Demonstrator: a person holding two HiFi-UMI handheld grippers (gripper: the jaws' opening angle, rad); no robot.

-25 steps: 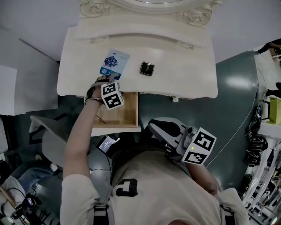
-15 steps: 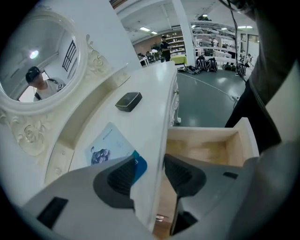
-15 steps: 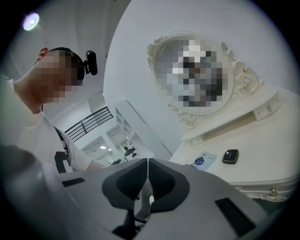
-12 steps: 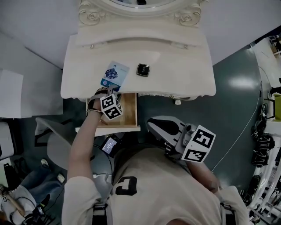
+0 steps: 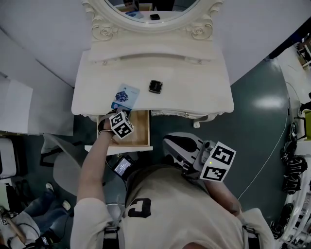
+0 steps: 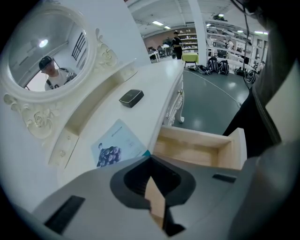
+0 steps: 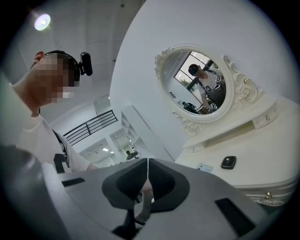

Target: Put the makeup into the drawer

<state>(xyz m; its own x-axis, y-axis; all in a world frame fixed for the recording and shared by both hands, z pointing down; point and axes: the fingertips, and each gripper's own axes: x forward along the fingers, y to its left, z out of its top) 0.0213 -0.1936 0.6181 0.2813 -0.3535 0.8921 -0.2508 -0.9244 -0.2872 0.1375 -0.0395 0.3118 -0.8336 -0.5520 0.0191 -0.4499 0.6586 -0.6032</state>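
Our left gripper (image 6: 150, 158) is clenched, seemingly nipping the teal corner of the blue-and-white flat packet (image 5: 125, 96), because the open wooden drawer (image 5: 141, 132) waits at its 6 o'clock. The black square compact (image 5: 155, 86) lies at its 2 o'clock. Our right gripper (image 7: 147, 164) idles clenched on nothing.

Left gripper (image 6: 150, 157) fingers (image 6: 101, 190) together now, earlier wide apart.

Oval mirror (image 5: 175, 7), white vanity table (image 5: 194, 90), teal floor (image 5: 257, 112)
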